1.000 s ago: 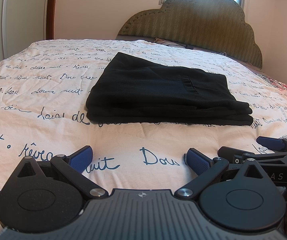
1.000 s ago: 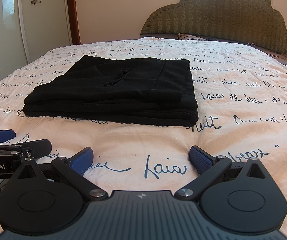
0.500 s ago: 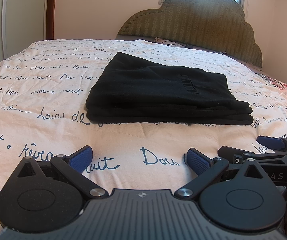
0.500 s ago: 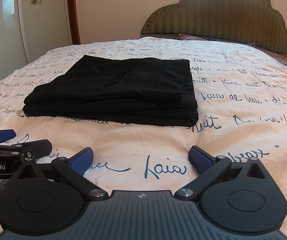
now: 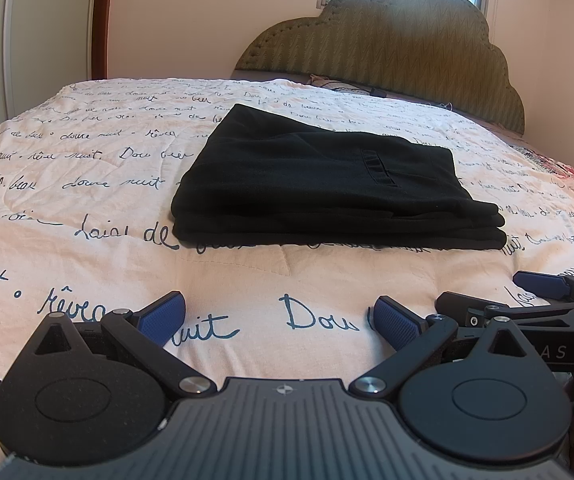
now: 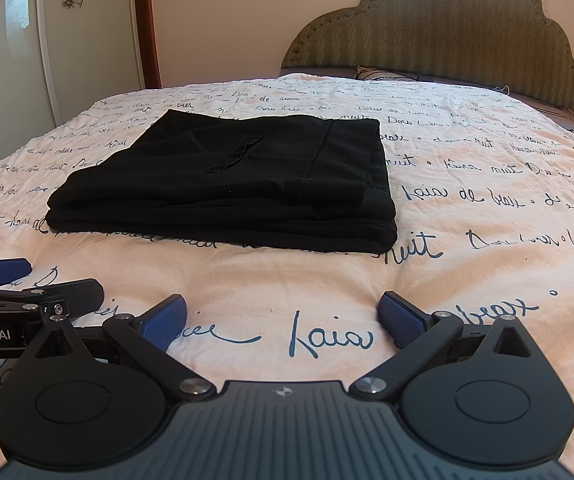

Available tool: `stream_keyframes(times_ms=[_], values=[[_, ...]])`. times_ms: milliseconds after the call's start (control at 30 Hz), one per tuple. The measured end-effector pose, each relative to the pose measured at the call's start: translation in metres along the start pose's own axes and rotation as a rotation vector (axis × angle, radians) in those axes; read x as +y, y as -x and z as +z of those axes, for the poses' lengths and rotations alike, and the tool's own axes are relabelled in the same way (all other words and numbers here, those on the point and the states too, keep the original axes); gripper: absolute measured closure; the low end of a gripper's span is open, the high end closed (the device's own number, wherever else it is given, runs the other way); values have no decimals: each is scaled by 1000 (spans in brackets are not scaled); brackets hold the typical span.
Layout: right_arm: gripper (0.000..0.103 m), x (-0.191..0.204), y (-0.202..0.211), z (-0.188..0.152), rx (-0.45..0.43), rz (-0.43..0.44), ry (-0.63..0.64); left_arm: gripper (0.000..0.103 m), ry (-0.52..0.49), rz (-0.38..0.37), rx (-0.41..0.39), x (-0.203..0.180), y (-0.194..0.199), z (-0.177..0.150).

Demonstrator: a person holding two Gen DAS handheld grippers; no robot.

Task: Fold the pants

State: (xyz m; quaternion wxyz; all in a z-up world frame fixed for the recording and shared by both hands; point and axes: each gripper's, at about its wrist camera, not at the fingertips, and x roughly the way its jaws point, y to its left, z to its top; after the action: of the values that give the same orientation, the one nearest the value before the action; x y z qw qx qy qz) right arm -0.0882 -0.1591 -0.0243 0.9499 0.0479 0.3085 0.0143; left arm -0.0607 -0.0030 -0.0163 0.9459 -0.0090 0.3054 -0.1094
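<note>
The black pants point(image 5: 319, 184) lie folded into a flat rectangular stack on the bed; they also show in the right wrist view point(image 6: 239, 184). My left gripper point(image 5: 279, 316) is open and empty, low over the bedspread, well short of the stack's near edge. My right gripper point(image 6: 283, 316) is open and empty too, equally short of the stack. The right gripper shows at the right edge of the left wrist view point(image 5: 543, 300). The left gripper shows at the left edge of the right wrist view point(image 6: 19, 288).
The bed has a cream bedspread point(image 5: 67, 184) printed with blue script. A green padded headboard point(image 5: 407, 48) stands at the far end. A wardrobe door with flower decals point(image 6: 15, 40) stands to the left. A patterned cloth point(image 5: 567, 176) lies at the bed's right side.
</note>
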Motion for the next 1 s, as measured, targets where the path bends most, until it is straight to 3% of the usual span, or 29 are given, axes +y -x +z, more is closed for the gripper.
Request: stream_keyframes(times_ms=[500,1000], values=[[0,0,0,0,2,0,0,0,-10,1,10,0,-1,1],[0,2,-3,7,45,-9,9,0,-14,1,73,2,-5,12]])
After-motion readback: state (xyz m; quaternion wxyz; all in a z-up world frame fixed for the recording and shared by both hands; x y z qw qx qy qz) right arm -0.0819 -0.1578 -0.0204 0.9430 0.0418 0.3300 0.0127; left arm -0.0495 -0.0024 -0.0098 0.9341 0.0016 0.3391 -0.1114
